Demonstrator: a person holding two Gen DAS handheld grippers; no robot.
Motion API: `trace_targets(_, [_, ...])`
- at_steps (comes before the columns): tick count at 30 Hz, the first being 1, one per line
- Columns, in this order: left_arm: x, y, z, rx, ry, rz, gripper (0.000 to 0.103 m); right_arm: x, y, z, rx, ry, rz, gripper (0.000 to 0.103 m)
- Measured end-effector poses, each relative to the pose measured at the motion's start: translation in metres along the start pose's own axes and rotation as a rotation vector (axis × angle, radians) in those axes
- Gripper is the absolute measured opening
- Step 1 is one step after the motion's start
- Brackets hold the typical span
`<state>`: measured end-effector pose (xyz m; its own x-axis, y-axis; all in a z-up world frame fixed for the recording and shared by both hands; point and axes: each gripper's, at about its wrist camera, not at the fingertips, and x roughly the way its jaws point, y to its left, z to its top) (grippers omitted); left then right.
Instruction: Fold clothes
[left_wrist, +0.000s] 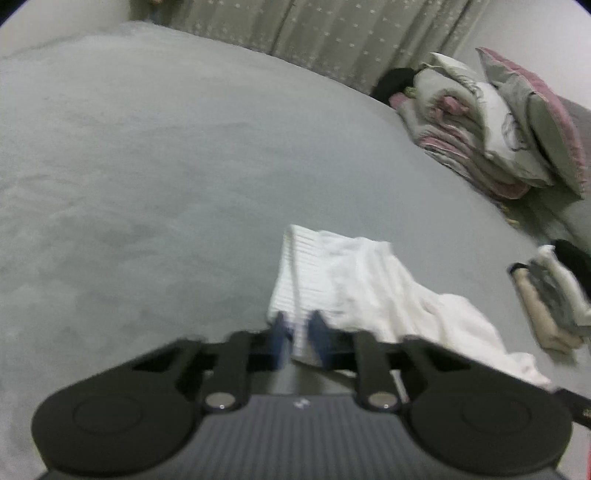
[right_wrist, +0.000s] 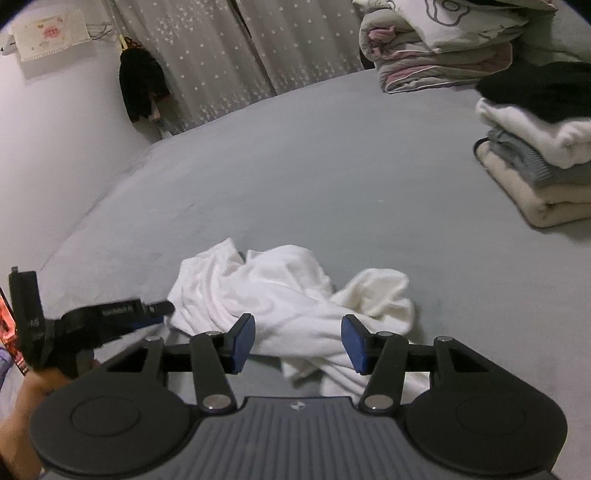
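The white garment (right_wrist: 291, 295) lies crumpled on the grey bed (right_wrist: 295, 166), near its front edge. The left gripper (left_wrist: 299, 328) is clamped on its ribbed hem, presumably to pull it flat. The right gripper (right_wrist: 298, 345) hovers above with jaws apart, gripping nothing, likely seeking another edge.

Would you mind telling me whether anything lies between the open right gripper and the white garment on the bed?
Nothing visible does. The right gripper stands open just over the crumpled white garment, with only cloth and bare grey bed ahead. The left gripper is shut on the garment's ribbed edge, off to one side.
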<state>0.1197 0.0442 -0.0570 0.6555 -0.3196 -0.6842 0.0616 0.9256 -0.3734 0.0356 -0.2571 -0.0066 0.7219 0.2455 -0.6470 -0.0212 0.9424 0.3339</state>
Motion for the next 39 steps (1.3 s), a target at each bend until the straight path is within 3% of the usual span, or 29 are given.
trace_targets(10, [-0.019,0.014,0.002,-0.024,0.014,0.025,0.004,0.025,0.018,-0.005,-0.013,0.007,-0.019,0.052])
trace_targets(16, [-0.044,0.035,0.002,-0.024,-0.037,0.046,0.004,0.032,0.024,-0.002,-0.008,-0.009,0.065,0.052])
trace_targets(26, [-0.078,0.079,-0.014,-0.031,-0.035,0.087,0.003,0.056,0.043,-0.008,-0.081,0.030,0.086,0.052])
trace_targets(30, [-0.077,0.096,-0.025,-0.051,0.017,0.074,0.003,0.060,0.049,-0.013,-0.106,0.047,0.093,0.052])
trace_targets(39, [-0.087,0.104,-0.021,-0.086,0.006,0.042,0.007,0.073,0.084,-0.010,-0.193,0.035,0.119,0.057])
